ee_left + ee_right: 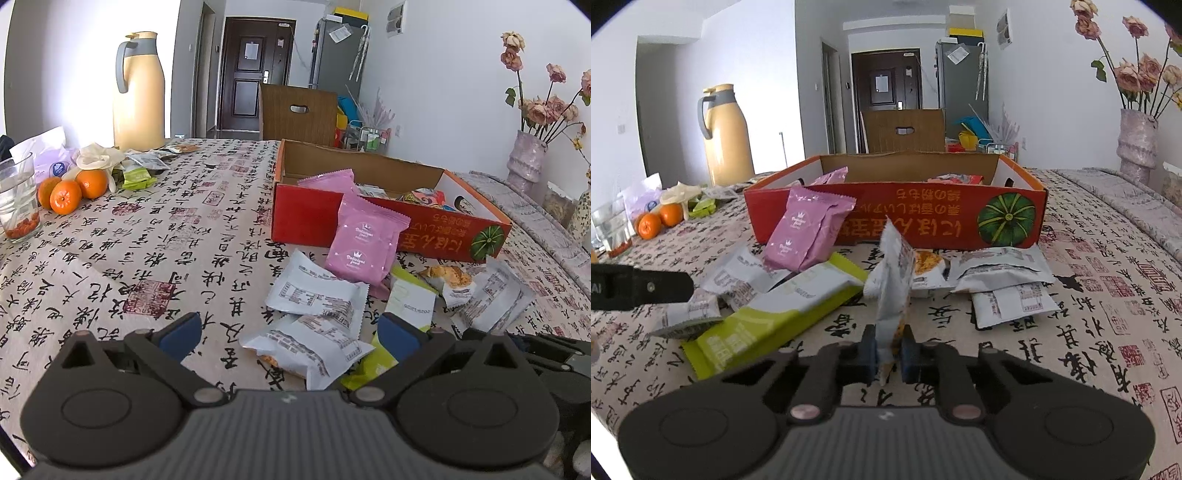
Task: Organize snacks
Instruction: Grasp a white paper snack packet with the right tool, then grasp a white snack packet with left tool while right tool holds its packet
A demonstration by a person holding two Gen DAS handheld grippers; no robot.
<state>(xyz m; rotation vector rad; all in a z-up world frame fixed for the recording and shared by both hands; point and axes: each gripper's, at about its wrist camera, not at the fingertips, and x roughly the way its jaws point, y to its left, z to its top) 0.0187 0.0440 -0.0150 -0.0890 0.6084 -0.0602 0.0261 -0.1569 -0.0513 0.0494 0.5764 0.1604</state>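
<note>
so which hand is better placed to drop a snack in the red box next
Right. The right gripper is already shut on a white snack packet, facing the red box. The left gripper is open and empty.

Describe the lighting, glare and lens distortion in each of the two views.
Left wrist view: daylight blows out the wall beside the flask to white; the fisheye bends the table edge and darkens the corners. Right wrist view: light is even and soft, with a faint shadow under the red box; the snack packet in the right gripper looks stretched and large; the vase leans inward.
</note>
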